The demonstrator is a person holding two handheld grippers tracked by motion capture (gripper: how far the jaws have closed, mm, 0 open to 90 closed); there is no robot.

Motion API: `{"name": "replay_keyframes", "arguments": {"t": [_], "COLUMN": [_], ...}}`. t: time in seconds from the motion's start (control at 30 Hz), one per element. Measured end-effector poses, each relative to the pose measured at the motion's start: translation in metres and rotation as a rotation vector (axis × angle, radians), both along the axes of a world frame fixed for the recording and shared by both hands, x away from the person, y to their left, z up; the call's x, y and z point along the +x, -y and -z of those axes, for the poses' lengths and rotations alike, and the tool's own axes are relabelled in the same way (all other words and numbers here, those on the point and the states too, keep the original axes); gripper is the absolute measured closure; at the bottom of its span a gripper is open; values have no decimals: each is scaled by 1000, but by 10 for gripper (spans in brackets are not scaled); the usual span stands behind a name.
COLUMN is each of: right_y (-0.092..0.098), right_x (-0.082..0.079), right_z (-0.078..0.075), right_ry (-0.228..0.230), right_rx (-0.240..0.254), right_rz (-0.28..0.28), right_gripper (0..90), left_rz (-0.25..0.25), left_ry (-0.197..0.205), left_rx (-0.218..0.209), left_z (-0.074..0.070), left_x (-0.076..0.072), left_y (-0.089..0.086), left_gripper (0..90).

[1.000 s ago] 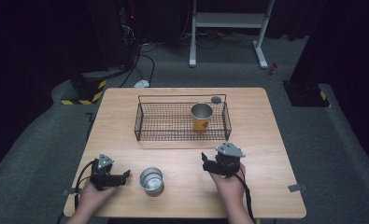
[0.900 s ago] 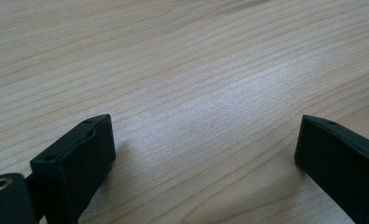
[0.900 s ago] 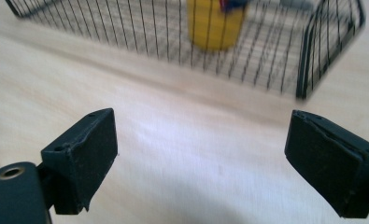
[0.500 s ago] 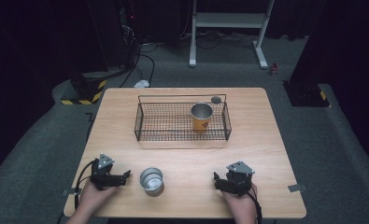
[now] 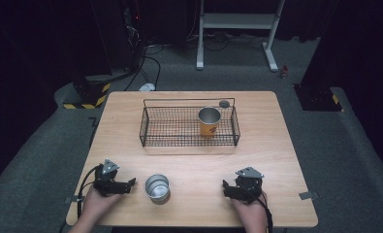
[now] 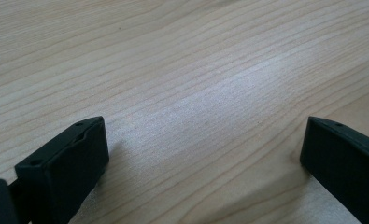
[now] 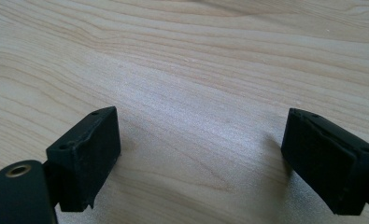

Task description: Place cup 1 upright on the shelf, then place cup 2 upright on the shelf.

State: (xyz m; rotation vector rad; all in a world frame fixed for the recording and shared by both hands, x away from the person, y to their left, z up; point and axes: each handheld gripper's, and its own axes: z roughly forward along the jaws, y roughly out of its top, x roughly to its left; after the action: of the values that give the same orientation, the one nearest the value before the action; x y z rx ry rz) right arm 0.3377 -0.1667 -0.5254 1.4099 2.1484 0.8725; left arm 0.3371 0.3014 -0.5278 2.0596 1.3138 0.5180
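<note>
Along the near edge of the table, the left gripper is resting released, its jaws having just been opening with only bare wood between them. The right gripper is lying released too, nothing between its jaws. Between them, nearer the left one, a plain shiny steel cup is standing upright, unlabelled. Farther off, a wire basket is holding an orange cup whose small white mark is unreadable.

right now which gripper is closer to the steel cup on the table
Left. The left gripper sits just left of the steel cup, not touching; the right gripper rests well off to its right.
</note>
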Motion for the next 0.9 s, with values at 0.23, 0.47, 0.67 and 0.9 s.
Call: {"name": "replay_keyframes", "arguments": {"t": [0.23,0.47,0.67,0.9], "right_y": [0,0,0,-1], "right_x": [1,1,1,1], "right_z": [0,0,0,0], "right_ry": [2,2,3,6], "right_rx": [-2,-2,-2,-2], "right_rz": [-2,-2,-1,0], "right_gripper": [119,118,119,119], "left_rz": [16,36,61,92], "left_ry": [23,74,125,148], "left_rx": [-69,-105,-121,-141], "left_z": [-8,-20,-32,-40], "left_x": [-1,-8,-14,-18], "left_y": [-7,-4,0,7], "left_gripper": [19,19,20,20]}}
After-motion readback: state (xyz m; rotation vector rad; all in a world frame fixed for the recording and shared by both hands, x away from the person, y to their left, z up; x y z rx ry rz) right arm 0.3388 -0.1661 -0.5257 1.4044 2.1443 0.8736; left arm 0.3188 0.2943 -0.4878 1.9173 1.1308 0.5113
